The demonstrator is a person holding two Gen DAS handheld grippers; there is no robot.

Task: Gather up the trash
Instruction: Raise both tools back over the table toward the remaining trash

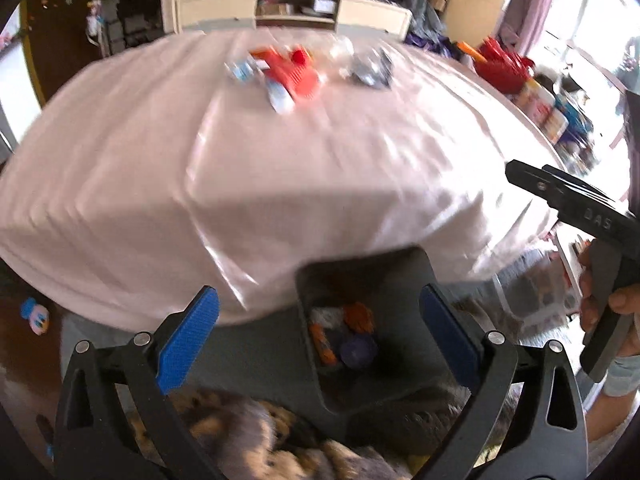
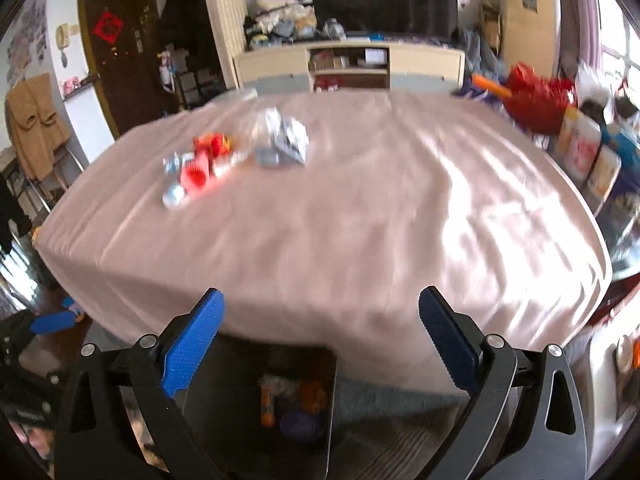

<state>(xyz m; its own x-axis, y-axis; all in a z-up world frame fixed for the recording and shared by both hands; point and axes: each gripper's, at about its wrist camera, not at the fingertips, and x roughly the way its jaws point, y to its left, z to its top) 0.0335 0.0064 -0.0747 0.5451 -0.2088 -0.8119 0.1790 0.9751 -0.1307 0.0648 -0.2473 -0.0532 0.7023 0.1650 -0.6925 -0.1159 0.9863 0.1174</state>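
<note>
My left gripper [image 1: 318,340] and right gripper [image 2: 320,344] both hang with jaws wide apart and empty above the bin [image 1: 400,280] at lower centre (handy below the worktop [image 2: 360,220] edge); remaining trash [image 2: 236,152] lies upper left.

A pale pink cloth covers the worktop [image 2: 360,220]. In the upper left of the right wrist view, a red and white wrapper cluster [image 2: 200,168] lies on it, with a crumpled silver wrapper [image 2: 286,142] just beside it.
</note>
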